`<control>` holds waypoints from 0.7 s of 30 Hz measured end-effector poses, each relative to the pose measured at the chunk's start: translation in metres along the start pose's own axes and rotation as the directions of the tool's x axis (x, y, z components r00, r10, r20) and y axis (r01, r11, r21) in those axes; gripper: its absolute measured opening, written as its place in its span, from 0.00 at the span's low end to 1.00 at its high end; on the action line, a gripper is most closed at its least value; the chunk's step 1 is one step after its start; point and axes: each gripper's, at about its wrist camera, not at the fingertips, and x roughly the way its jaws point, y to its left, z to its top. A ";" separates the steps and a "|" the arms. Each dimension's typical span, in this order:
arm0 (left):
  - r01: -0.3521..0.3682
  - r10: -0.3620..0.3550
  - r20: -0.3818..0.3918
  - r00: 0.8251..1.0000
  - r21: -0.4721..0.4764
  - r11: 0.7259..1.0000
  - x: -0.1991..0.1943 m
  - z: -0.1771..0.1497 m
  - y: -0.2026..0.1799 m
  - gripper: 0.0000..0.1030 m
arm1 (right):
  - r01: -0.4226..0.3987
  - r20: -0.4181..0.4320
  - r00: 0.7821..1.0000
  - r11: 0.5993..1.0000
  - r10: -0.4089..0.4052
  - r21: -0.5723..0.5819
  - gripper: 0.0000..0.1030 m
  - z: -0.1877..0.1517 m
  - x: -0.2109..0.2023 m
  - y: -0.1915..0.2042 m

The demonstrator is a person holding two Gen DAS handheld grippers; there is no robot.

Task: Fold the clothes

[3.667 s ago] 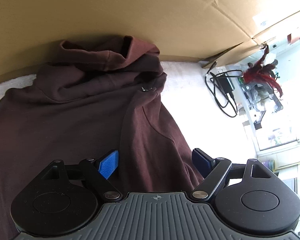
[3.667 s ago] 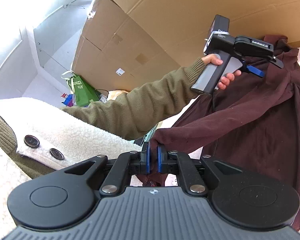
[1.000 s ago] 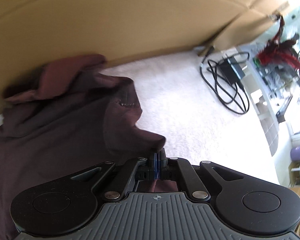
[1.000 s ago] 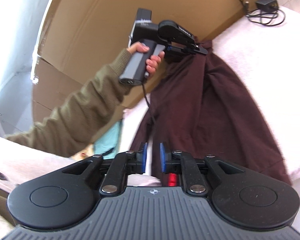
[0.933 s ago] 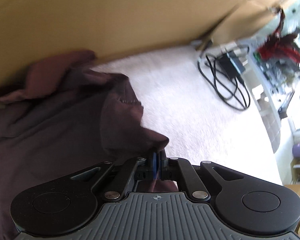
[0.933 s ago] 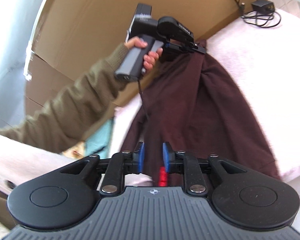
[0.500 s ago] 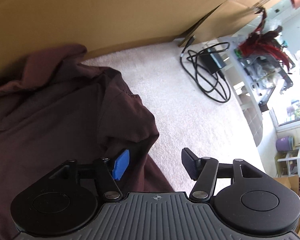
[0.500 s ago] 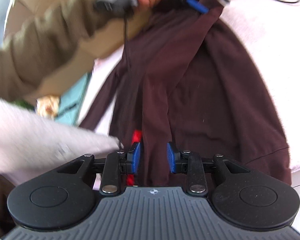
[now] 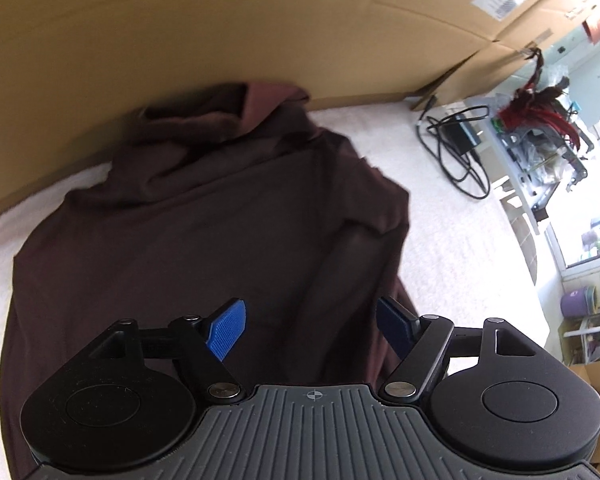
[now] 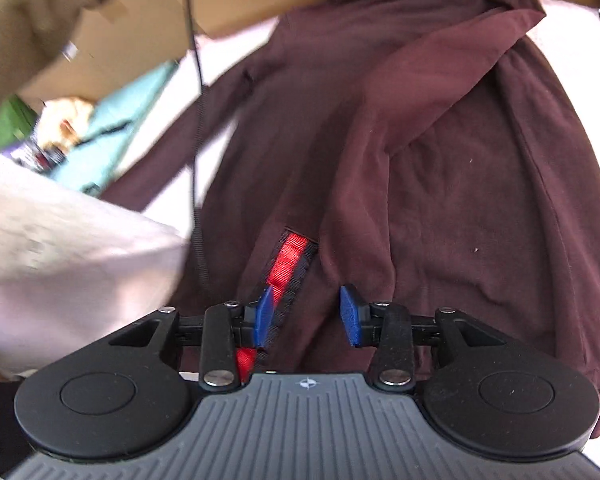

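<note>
Right now I am sitting between folds on the maroon hoodie: one sleeve is already lying across the body, and the other sleeve is still sticking out sideways from the hoodie toward the teal cloth. My left gripper is hovering over the hoodie's chest with its fingers standing wide apart, having just been opening, and nothing is between them. My right gripper is hanging low over the hoodie's hem end, its fingers parted and just now narrowing, with the red and black ribbon tab and a ridge of fabric lying in the gap; I am not seeing the pads pressing on anything.

I am judging that the next move is calling for a pinch on the loose sleeve or the hem, then a carry toward the hood.

The hoodie is lying spread on the white pile blanket, its hood bunching against the cardboard box, looking soft, limp and creased
</note>
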 end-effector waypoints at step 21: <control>-0.004 0.003 -0.048 0.999 -0.016 1.000 0.032 0.009 -0.015 0.84 | -0.039 0.145 0.989 0.868 -0.038 0.495 0.02 -0.074 -0.125 -0.135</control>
